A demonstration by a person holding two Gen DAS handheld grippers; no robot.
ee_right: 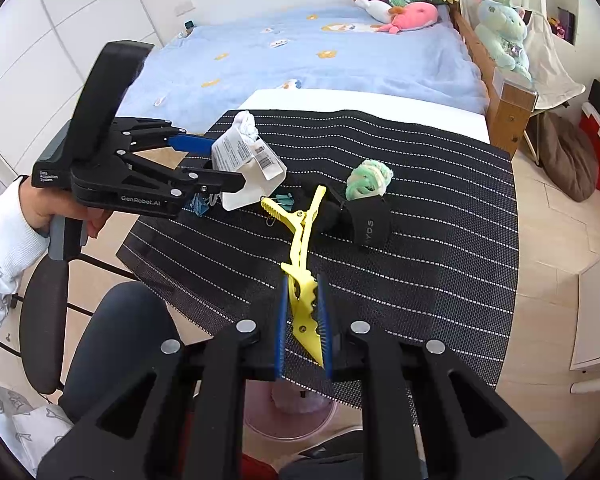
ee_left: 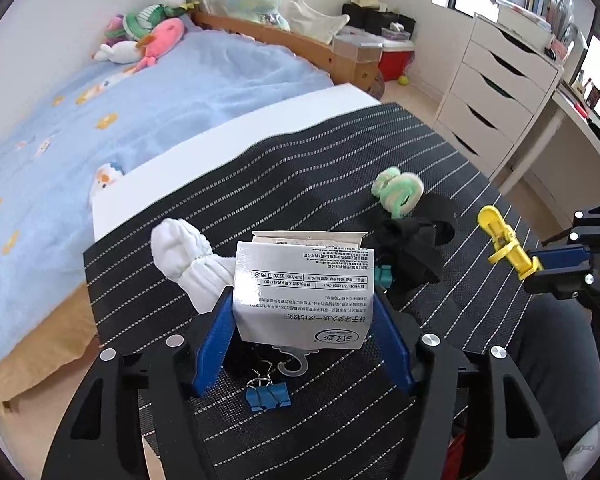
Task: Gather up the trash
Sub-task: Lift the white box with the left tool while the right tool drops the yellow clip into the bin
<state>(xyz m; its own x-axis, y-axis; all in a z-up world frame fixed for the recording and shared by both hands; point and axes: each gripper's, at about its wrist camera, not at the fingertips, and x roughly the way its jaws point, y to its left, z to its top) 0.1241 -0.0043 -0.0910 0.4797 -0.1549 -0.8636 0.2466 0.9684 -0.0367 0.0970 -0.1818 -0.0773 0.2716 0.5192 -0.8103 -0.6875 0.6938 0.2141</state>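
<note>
The left gripper point(ee_left: 304, 308) has its blue fingers pressed, it seems, on both sides of a white printed sock package point(ee_left: 302, 288) at the near left of the striped mat point(ee_left: 380, 400). The right gripper point(ee_right: 303, 312) is clamped tight on a yellow hair clip point(ee_right: 300, 248) held above the mat's near edge

The left gripper point(ee_left: 304, 312) tilts steeply down, its blue fingers point(ee_left: 214, 344) pressing both sides of the card pack point(ee_left: 304, 288). To the pack's right, the right gripper point(ee_right: 303, 320) angles down, clamped on a yellow clip point(ee_right: 300, 280). A hand point(ee_right: 48, 208) in a white sleeve grips the left handle.
</note>
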